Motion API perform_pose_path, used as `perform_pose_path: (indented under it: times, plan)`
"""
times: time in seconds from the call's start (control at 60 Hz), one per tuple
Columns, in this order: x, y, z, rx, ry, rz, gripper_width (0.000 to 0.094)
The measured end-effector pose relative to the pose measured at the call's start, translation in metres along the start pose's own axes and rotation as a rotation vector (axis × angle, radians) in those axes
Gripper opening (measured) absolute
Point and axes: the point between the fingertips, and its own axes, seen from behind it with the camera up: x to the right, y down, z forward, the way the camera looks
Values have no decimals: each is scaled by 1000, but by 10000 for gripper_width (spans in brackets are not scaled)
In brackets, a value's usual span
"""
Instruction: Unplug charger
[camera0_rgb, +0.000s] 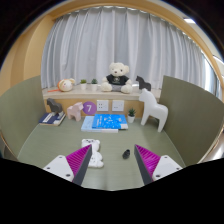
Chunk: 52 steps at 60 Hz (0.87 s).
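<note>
A white power strip (93, 154) lies on the green desk (55, 140), just ahead of my left finger. A white block, which looks like a charger, sits on its far end (94, 144). A small dark object (125, 154) lies on the desk ahead of my right finger; I cannot tell what it is. My gripper (110, 166) is open and empty, with its magenta pads (68, 163) spread wide. It is held above the desk, short of the strip.
Beyond the strip lie a blue book (105, 122), a purple cube (89, 108), a pink pig figure (73, 113) and stacked books (52, 118). A white horse figure (152, 106) stands at the right. A teddy bear (118, 73) sits on the back shelf. Green dividers flank the desk.
</note>
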Motion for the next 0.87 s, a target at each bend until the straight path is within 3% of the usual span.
perform_pose_path:
  times: [0.35,0.867]
  plan:
    - [-28,62,-99,-66,12,44,854]
    - [-35,69,-131,-66,7,50,855]
